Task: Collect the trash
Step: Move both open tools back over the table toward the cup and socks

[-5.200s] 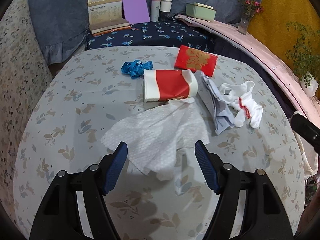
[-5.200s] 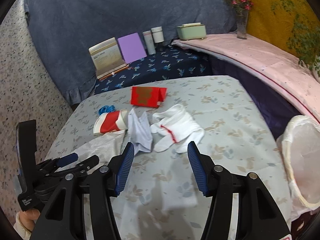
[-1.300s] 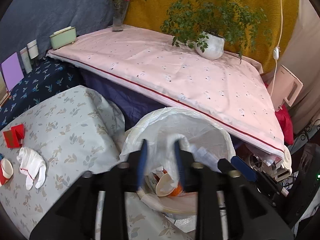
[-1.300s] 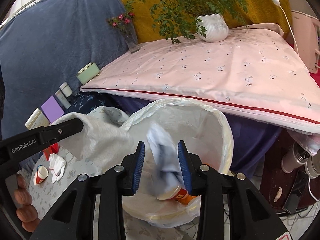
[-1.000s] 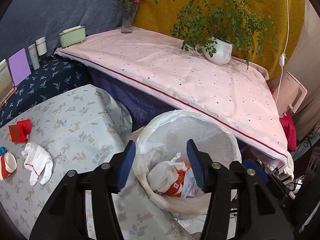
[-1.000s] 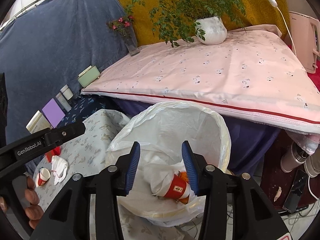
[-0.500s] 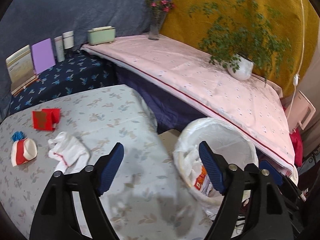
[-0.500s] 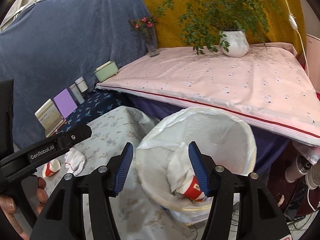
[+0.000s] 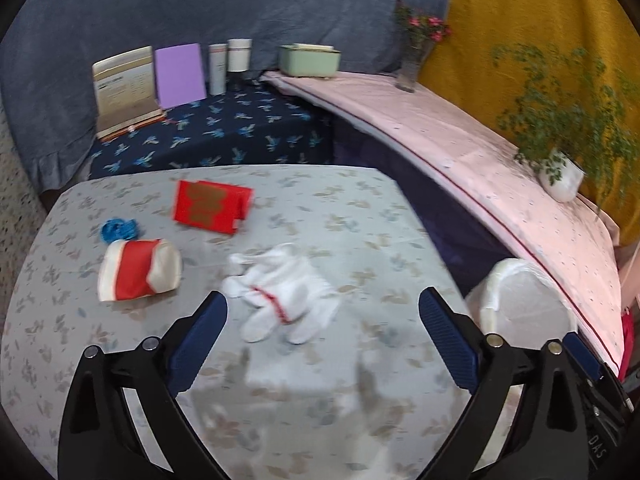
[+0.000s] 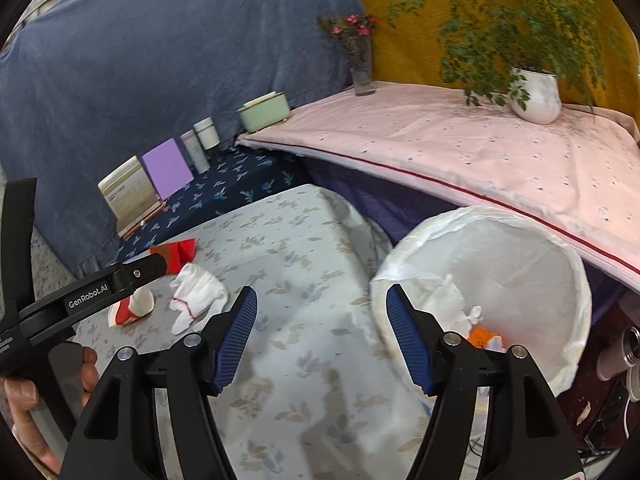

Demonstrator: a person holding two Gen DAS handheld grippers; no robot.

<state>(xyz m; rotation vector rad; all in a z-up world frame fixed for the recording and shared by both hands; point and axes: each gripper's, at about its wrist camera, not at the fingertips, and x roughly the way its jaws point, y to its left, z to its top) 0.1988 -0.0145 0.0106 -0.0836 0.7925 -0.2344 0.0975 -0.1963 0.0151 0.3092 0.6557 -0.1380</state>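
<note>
White socks with a red stripe (image 9: pixel 282 292) lie on the leaf-print table (image 9: pixel 360 208), just beyond my left gripper (image 9: pixel 322 338), whose jaws are opening wide with nothing between them. A crushed red and white cup (image 9: pixel 138 274), a blue scrap (image 9: pixel 118 230) and a red packet (image 9: pixel 212 206) lie further left. My right gripper (image 10: pixel 320 336) is also opening and empty, above the table edge next to the white-lined bin (image 10: pixel 520 240). Inside the bin (image 9: pixel 516 304) are a tissue (image 10: pixel 448 296) and an orange cup (image 10: pixel 482 336). The socks (image 10: pixel 198 294) and cup (image 10: pixel 134 306) also show in the right wrist view.
A dark blue shelf holds a booklet (image 9: pixel 124 88), a purple card (image 9: pixel 180 74), two tubes (image 9: pixel 230 62) and a green box (image 9: pixel 310 60). A pink-covered ledge (image 9: pixel 480 152) carries a vase (image 9: pixel 416 60) and a potted plant (image 9: pixel 560 176). A hand (image 10: pixel 24 396) grips the left tool.
Both grippers swung left from over the bin back above the table and opened wider. The tissue and grey cloth they held now lie in the bin.
</note>
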